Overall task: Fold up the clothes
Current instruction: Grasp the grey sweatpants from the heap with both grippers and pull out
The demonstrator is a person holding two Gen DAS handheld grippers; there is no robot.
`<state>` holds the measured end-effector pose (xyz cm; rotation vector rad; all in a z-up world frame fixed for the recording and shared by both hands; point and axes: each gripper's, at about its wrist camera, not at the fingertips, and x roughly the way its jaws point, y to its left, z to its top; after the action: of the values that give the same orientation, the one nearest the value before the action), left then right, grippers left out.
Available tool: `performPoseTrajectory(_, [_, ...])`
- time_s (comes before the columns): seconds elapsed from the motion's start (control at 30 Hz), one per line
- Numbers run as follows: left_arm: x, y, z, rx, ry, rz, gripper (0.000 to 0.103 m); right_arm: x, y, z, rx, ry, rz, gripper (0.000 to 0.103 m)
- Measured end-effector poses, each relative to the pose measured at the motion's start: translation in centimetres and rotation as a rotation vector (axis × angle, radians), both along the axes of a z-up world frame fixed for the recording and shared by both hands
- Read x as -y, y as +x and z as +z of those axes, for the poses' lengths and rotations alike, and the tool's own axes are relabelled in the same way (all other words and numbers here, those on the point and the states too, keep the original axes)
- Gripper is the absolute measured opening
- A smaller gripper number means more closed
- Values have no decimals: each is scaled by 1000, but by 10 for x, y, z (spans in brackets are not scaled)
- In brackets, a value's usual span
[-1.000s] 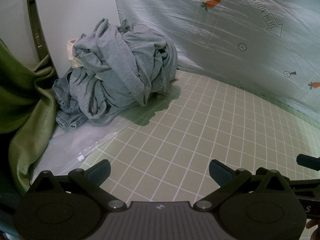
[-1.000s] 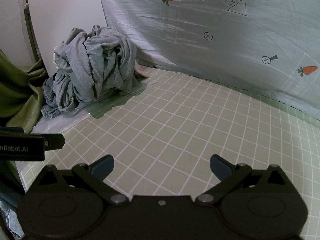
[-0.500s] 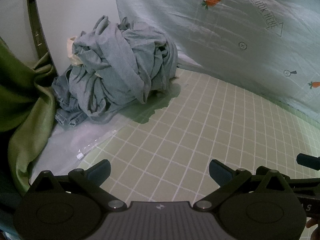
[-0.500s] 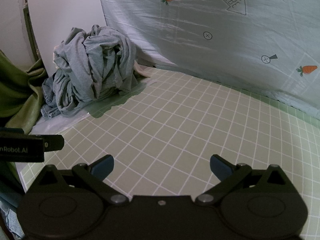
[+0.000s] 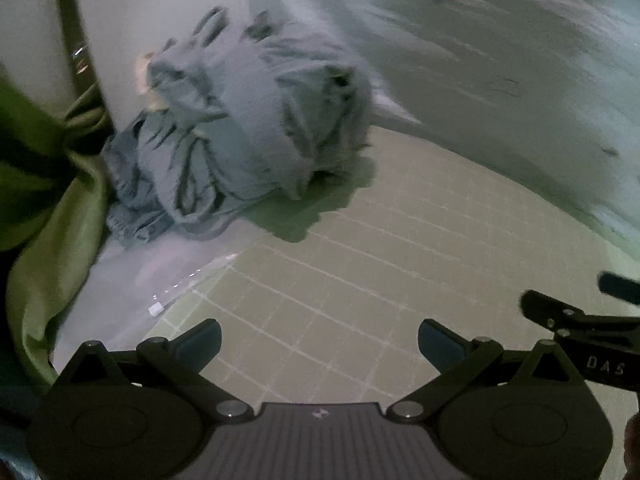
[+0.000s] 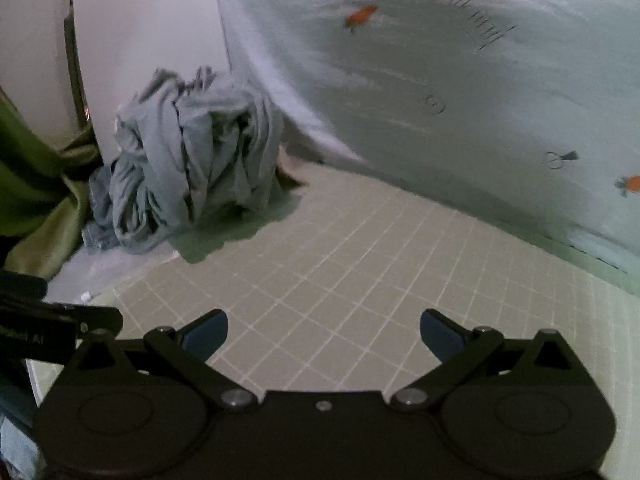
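A crumpled pile of grey-blue clothes (image 5: 248,136) lies at the back left of the green grid mat (image 5: 380,248), against a white panel; it also shows in the right wrist view (image 6: 192,160). A denim piece (image 5: 128,216) sticks out under the pile's left side. My left gripper (image 5: 319,342) is open and empty, above the mat and short of the pile. My right gripper (image 6: 323,334) is open and empty, above the mat to the right of the pile. Both views are blurred.
A pale sheet with carrot prints (image 6: 460,92) hangs along the back. A green cloth (image 5: 44,200) drapes at the left. A clear plastic bag (image 5: 132,276) lies under the pile's front left. The white panel (image 6: 148,52) stands behind the pile.
Both views have gone blurred and shifted; the pile looks slightly larger and nearer in both. Both grippers stay open and empty.
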<state>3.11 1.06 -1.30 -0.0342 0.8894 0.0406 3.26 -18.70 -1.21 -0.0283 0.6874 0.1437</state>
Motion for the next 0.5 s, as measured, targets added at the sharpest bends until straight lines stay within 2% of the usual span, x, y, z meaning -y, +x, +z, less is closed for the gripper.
performPoseTrajectory(0.07, [-10, 18, -3, -22, -28, 44, 103, -5, 24, -2, -60, -32, -40, 103])
performPoseTrajectory(0.13, [-20, 36, -6, -36, -51, 74, 103, -5, 51, -4, -104, 2, -50, 103])
performPoseTrajectory(0.2, [-30, 56, -8, -40, -65, 93, 103, -6, 74, -5, -80, 39, -47, 103])
performPoseTrajectory(0.3, [-42, 88, -12, -27, -100, 133, 99, -18, 115, -8, -55, 33, -1, 101])
performPoseTrajectory(0.37, [-50, 113, -14, -16, -135, 164, 91, -26, 143, -10, -45, 67, 32, 95])
performPoseTrajectory(0.43, [-57, 137, -17, -13, -172, 188, 74, -33, 171, -12, -36, 103, 65, 90])
performPoseTrajectory(0.5, [-61, 159, -18, -3, -201, 200, 62, -42, 198, -14, -28, 143, 97, 83])
